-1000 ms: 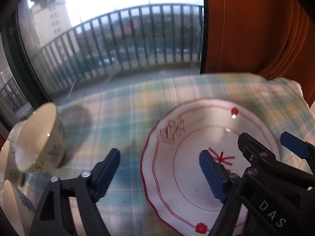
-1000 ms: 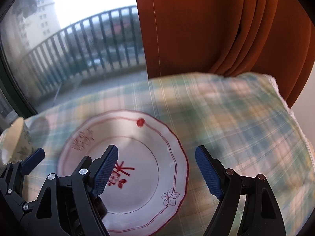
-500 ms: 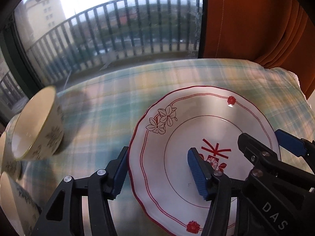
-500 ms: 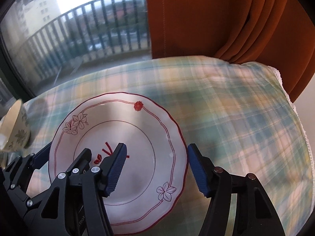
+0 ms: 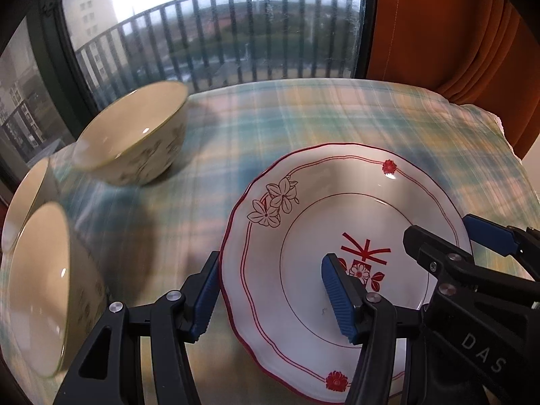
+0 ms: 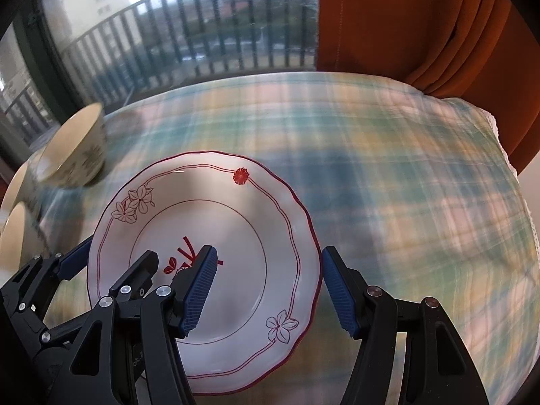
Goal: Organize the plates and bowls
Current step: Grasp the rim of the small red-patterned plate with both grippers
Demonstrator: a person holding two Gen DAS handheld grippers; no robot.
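Note:
A white plate [image 5: 303, 229] with a red scalloped rim and red flower prints is held between both grippers over the plaid tablecloth [image 5: 303, 118]. My left gripper [image 5: 271, 290] is shut on its left rim, one pad outside the edge and one on the plate's face. My right gripper [image 6: 270, 287] is shut on the right rim of the plate [image 6: 236, 229] in the same way. Three cream bowls with leaf prints stand to the left: one further back [image 5: 135, 145] and two near the table's left edge [image 5: 44, 287] [image 5: 23, 199].
An orange curtain [image 5: 438, 17] hangs at the back right. A window with a dark balcony railing [image 5: 219, 40] runs behind the table. The tablecloth's lace edge [image 6: 499, 135] drops off on the right.
Both grippers closed onto the plate's opposite rims, then carried it left. The bowls now sit much nearer the plate and larger in both views.

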